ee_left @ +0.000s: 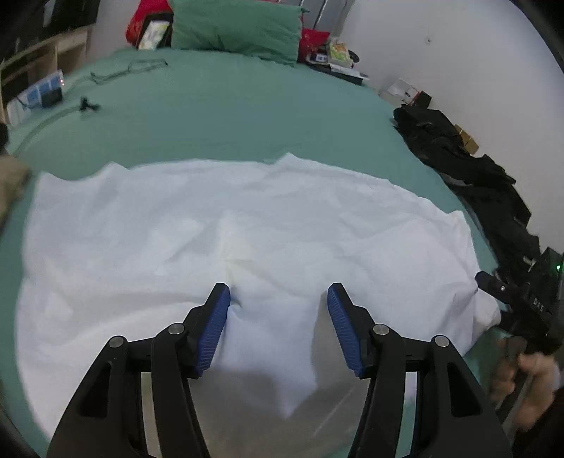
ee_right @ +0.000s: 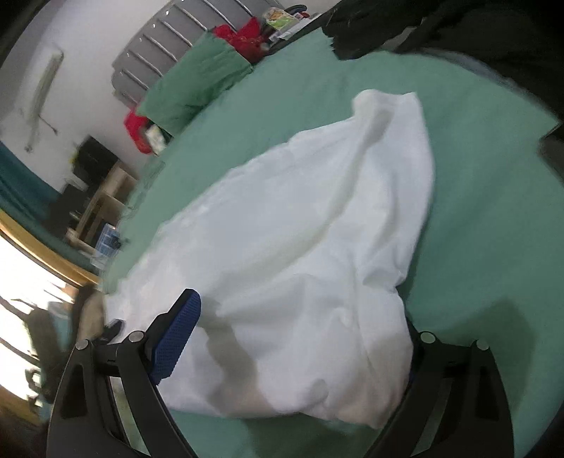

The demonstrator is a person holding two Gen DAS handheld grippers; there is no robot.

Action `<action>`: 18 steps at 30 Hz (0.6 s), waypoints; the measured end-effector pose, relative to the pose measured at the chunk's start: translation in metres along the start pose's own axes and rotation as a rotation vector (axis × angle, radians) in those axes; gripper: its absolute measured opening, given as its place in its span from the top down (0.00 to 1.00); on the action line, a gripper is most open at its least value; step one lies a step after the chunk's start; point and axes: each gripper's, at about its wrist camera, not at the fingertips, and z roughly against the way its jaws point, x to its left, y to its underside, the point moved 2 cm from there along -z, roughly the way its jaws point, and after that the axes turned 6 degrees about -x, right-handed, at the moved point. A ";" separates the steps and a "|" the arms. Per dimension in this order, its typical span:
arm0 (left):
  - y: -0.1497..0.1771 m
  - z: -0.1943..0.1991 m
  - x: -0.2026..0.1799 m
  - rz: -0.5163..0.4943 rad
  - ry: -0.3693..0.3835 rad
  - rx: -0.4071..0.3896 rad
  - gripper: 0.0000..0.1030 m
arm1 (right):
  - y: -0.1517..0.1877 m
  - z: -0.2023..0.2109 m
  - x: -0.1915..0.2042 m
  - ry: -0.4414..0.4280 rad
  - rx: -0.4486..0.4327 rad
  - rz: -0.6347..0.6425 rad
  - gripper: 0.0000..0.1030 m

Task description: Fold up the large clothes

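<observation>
White garment (ee_left: 225, 225) lies spread and rumpled across the near half of a green bed (ee_left: 218, 116), one raised fold of it running toward 1 o'clock in the right wrist view. Left gripper (ee_left: 278, 317) hangs over the cloth's near edge with its blue pads wide apart; a ridge of fabric sits between them, the left pad against it, the right pad clear. Right gripper (ee_right: 299, 334) also stands wide, its left pad (ee_right: 176, 334) bare beside the cloth, while the right finger is hidden behind a bunched corner, so whether it grips cannot be told. From the left wrist view, that gripper and the hand (ee_left: 528, 384) on it show at 4 o'clock, by the garment's corner. Dark clothing (ee_left: 469, 165) lies along the bed's edge at 3 o'clock. Green pillow (ee_left: 236, 28) sits at 12 o'clock, red bags (ee_left: 148, 21) just beside it.
</observation>
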 end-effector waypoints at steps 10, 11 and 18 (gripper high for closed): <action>0.017 -0.018 -0.021 -0.194 -0.097 0.012 0.40 | 0.028 -0.044 0.053 -0.183 0.134 0.046 0.53; 0.017 -0.016 -0.020 -0.192 -0.093 0.011 0.40 | 0.028 -0.044 0.055 -0.193 0.126 0.024 0.59; 0.017 -0.013 -0.017 -0.187 -0.070 0.008 0.39 | 0.018 -0.017 0.109 -0.026 0.065 0.262 0.64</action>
